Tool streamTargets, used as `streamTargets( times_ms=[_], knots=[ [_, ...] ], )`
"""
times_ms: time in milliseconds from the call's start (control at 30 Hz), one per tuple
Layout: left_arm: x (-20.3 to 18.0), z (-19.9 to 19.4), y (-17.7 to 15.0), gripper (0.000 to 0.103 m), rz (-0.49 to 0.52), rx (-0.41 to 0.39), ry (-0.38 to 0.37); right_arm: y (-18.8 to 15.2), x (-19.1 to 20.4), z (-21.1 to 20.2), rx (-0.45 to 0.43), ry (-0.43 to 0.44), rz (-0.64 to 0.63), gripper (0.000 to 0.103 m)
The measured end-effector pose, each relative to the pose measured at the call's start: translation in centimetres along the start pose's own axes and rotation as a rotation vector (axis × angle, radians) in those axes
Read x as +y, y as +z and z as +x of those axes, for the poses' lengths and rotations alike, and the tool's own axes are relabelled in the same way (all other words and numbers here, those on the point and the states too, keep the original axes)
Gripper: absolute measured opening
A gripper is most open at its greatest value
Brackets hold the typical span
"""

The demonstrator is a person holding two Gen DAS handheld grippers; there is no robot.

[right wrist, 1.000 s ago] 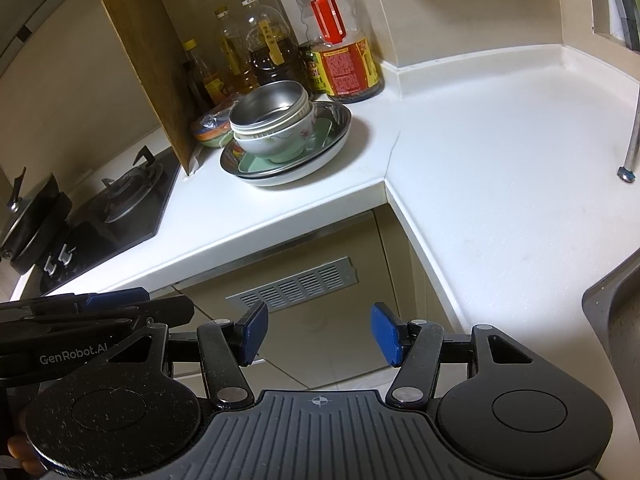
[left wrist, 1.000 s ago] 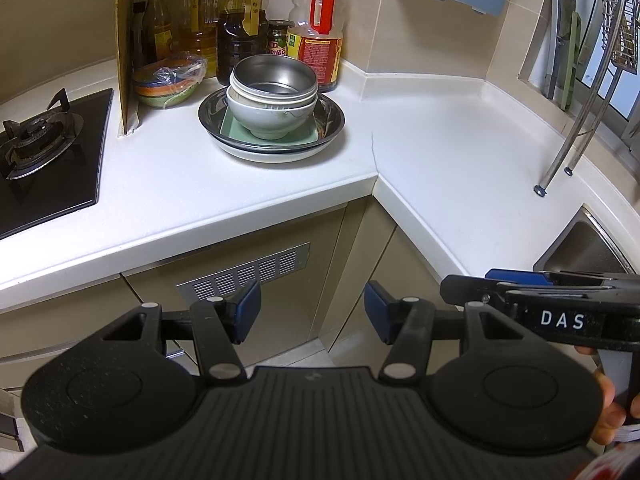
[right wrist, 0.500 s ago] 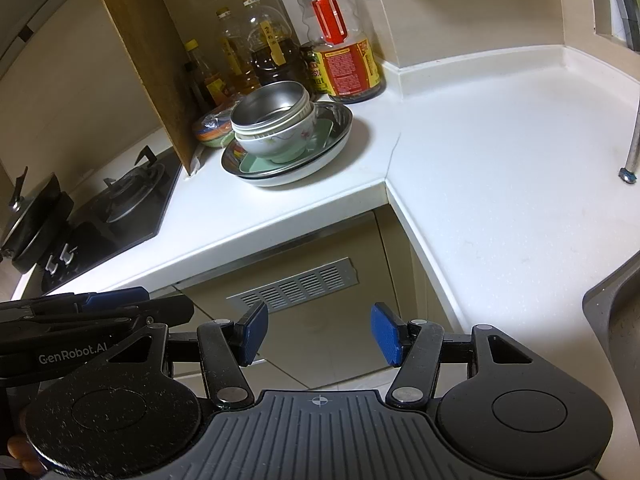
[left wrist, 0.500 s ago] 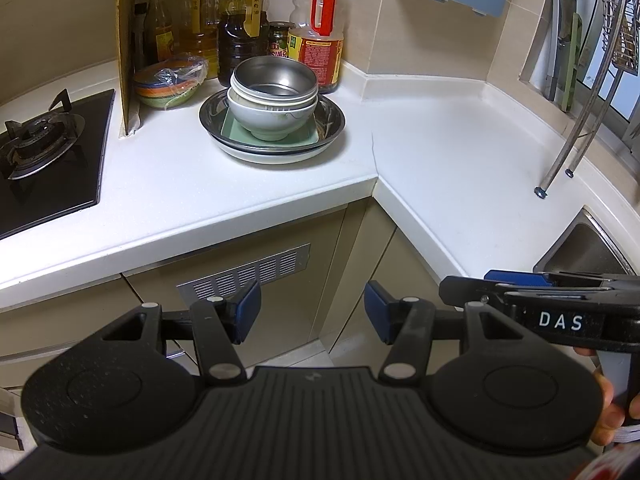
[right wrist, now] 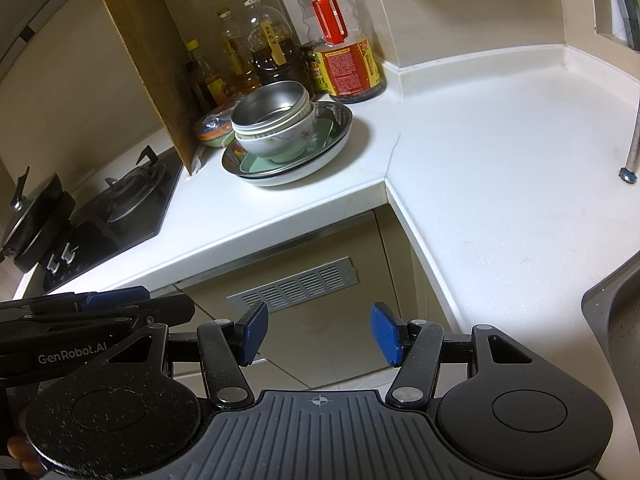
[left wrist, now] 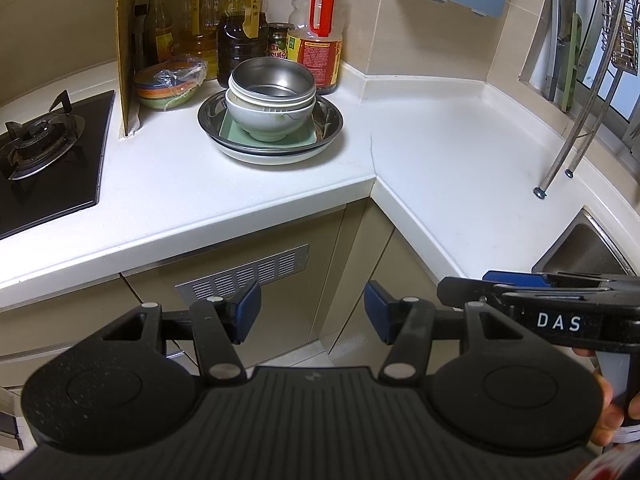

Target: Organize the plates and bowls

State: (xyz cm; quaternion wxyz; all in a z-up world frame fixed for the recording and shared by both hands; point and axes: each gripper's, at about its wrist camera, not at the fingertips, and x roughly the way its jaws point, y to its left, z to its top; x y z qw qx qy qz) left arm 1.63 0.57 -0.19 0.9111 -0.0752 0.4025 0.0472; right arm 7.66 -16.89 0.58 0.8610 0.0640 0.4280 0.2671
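Observation:
A stack of dishes sits on the white counter near the corner. At the bottom is a white plate [left wrist: 276, 157] [right wrist: 320, 166], then a steel plate [left wrist: 332, 118] [right wrist: 340, 118], a pale green square dish [left wrist: 232, 134] [right wrist: 252, 164], and a white bowl [left wrist: 264, 120] [right wrist: 288, 138]. A steel bowl [left wrist: 272, 78] [right wrist: 272, 106] tops the stack. My left gripper [left wrist: 312, 312] and right gripper [right wrist: 318, 334] both hover open in front of the cabinet, well short of the stack, with nothing between their fingers.
Oil and sauce bottles [left wrist: 316, 28] [right wrist: 344, 52] stand behind the stack. Wrapped colourful bowls [left wrist: 170, 82] [right wrist: 212, 128] sit beside a brown board [left wrist: 128, 48] [right wrist: 148, 48]. A gas hob [left wrist: 40, 152] [right wrist: 120, 204] lies left, a sink [left wrist: 584, 248] [right wrist: 616, 312] right, rack legs [left wrist: 560, 160] [right wrist: 630, 160] on the counter.

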Motion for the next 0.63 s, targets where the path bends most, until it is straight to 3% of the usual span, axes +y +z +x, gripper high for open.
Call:
streamTargets(
  times_ms=[633],
  knots=[
    [-0.71, -0.24, -0.23, 0.055, -0.013, -0.010, 0.019, 0.09, -0.66, -0.15, 0.008, 0.030, -0.018, 0.057]
  ],
)
